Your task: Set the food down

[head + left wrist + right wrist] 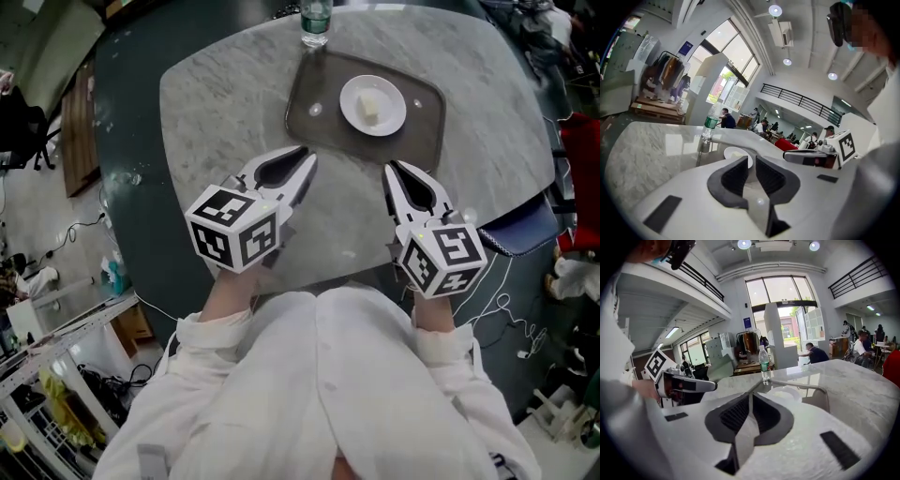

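Marble-topped table (216,112), seen from above. A dark tray (422,122) lies flat on its far middle part. On the tray sits a white plate (352,98), and in the plate's centre is the food (371,108), a small pale block. Tray, plate and food already rest on the table.

Both grippers hover on the near side, well apart from the tray. The left gripper (305,159) has its pads a narrow slit apart with nothing between them. The right gripper (389,169) has its pads pressed together, also empty.

The block looks soft and light, so pinching it directly would likely dent it. The plate looks stiff, smooth and breakable, and it could slide on the tray if the tray tilts. The safest hold is probably the tray's raised rim, one gripper on the left edge and one on the right, kept level.

A clear water bottle (316,23) with a green label stands upright just beyond the tray's far left corner. It looks easy to knock over if the tray is pushed away. Nothing lies between the grippers and the tray's near edge.
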Demonstrator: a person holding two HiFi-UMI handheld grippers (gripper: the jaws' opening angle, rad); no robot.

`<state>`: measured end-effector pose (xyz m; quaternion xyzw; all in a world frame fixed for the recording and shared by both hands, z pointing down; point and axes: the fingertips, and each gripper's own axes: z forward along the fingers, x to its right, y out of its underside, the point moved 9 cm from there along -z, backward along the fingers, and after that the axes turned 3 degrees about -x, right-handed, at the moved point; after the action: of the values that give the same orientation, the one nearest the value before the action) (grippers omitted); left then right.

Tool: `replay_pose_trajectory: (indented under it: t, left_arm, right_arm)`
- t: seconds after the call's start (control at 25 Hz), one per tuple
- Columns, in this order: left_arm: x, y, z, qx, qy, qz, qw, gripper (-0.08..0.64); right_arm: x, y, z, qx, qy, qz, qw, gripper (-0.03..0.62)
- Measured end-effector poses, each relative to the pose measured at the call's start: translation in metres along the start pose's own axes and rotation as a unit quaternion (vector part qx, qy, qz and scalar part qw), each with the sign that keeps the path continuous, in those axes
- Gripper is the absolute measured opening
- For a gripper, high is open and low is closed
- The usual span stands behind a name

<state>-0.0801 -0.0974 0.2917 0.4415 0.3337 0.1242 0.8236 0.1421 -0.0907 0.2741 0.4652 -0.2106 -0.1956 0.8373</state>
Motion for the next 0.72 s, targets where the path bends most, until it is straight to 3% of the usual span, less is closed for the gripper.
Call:
replay_pose_trajectory:
  t: [0.32, 0.48, 0.72]
  left_arm:
    - [0.02, 0.012, -0.053, 0.022, 0.08, 0.025, 0.9963, 0.034]
    - [0.04, 0.017, -0.069, 0.019, 0.151, 0.035, 0.9877, 0.029]
    - [0.07, 0.024, -0.093, 0.022, 0.216, 0.077, 0.9731, 0.028]
  right_arm:
    - [-0.068, 0.014, -0.046, 0.048, -0.024, 0.019, 0.998, 0.003]
    - [-0.098, 0.02, -0.067, 0.063, -0.047, 0.006, 0.997, 0.003]
    - [-0.122, 0.025, -0.091, 0.088, -0.046, 0.007, 0.995, 0.003]
